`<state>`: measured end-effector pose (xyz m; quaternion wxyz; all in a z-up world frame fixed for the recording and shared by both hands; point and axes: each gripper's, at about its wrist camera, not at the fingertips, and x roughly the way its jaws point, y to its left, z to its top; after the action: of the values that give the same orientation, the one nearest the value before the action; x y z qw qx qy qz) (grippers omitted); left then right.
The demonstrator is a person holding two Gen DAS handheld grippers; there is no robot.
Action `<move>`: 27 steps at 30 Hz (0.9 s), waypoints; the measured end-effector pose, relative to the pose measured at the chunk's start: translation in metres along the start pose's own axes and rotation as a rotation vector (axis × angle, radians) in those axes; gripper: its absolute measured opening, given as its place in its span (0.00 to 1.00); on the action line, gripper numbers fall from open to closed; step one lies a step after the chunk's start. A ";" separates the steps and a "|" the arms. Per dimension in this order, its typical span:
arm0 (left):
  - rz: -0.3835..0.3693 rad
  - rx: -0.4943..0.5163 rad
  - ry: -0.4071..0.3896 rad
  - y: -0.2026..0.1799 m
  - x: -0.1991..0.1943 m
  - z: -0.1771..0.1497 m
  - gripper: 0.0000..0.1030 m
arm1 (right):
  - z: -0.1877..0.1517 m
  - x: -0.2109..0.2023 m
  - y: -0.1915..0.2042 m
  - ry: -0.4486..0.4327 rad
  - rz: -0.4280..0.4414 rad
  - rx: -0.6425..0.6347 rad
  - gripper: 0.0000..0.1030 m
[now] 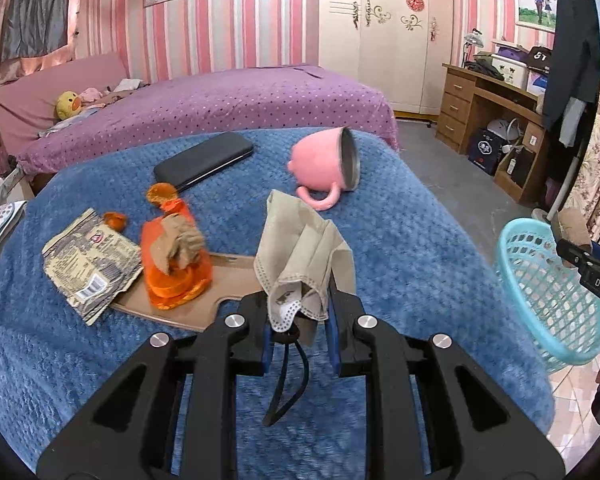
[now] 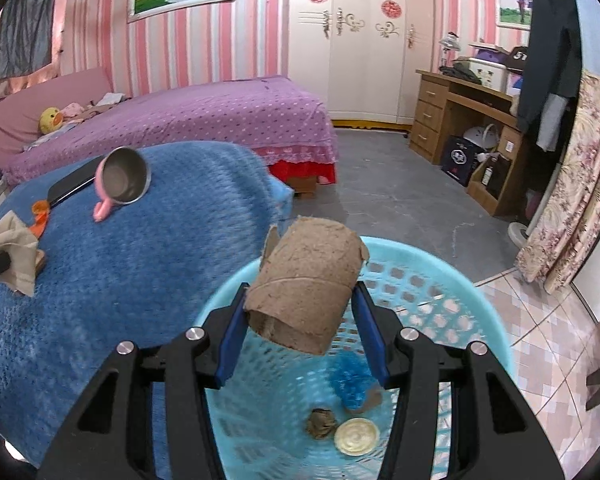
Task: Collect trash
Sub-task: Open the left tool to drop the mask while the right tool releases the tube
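Crumpled beige face mask [image 1: 304, 256] is pinched between the nearly closed left gripper [image 1: 298, 300] fingers. Brown cardboard tube [image 2: 306, 282] is clamped crosswise between the half-open right gripper [image 2: 300, 320] fingers, above the light-blue plastic basket [image 2: 440, 280].

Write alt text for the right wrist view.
The right gripper holds a brown cardboard tube over a light blue plastic mesh basket that already contains scraps. A pink metal-lined mug lies tipped on the blue blanket to the left.
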<state>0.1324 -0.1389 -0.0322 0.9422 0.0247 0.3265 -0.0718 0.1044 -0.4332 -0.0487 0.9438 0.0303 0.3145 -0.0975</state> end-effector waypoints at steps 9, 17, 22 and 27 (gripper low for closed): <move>-0.051 0.048 -0.012 -0.041 0.002 0.009 0.19 | -0.003 -0.002 -0.048 -0.005 -0.055 0.069 0.49; -0.179 0.104 0.004 -0.115 0.017 0.004 0.19 | -0.010 -0.005 -0.074 -0.009 -0.100 0.083 0.49; -0.248 0.136 0.018 -0.159 0.026 -0.001 0.19 | -0.016 -0.006 -0.097 -0.006 -0.129 0.106 0.49; -0.302 0.164 0.022 -0.198 0.030 -0.004 0.23 | -0.020 -0.009 -0.114 -0.025 -0.139 0.158 0.49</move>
<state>0.1234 -0.3374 -0.0537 0.9118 0.0530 0.3300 -0.2387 0.0624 -0.5410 -0.0583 0.9332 0.0813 0.2954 -0.1877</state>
